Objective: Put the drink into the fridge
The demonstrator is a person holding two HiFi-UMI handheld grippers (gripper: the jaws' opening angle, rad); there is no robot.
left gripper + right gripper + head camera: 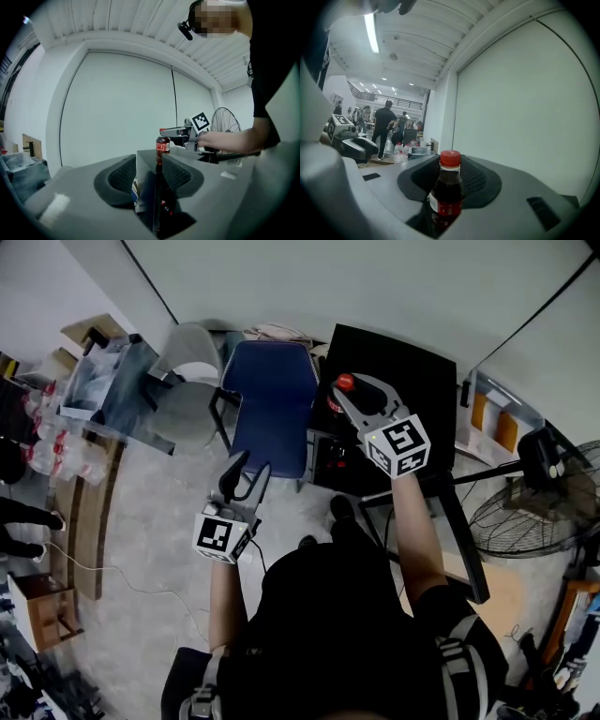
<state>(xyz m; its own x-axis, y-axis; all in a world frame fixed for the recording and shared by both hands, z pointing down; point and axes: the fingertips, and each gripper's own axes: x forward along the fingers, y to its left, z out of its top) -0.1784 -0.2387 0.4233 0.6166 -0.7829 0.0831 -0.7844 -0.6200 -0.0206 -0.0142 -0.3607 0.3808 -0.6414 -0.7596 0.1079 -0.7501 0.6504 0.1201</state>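
A small cola bottle with a red cap (344,383) (447,192) sits between the jaws of my right gripper (351,397) (450,208), which is shut on it. The bottle is upright, at the top front edge of the black fridge (405,381). In the left gripper view the same bottle (162,146) and right gripper (174,133) show above the fridge's dark corner (144,165). My left gripper (249,471) (149,174) is open and empty, lower and to the left, in front of the blue chair.
A blue chair (273,397) and a grey chair (188,381) stand left of the fridge. A black frame (461,532) juts out on the fridge's right, with a floor fan (531,514) beyond it. Packs of bottled water (54,448) lie at the far left.
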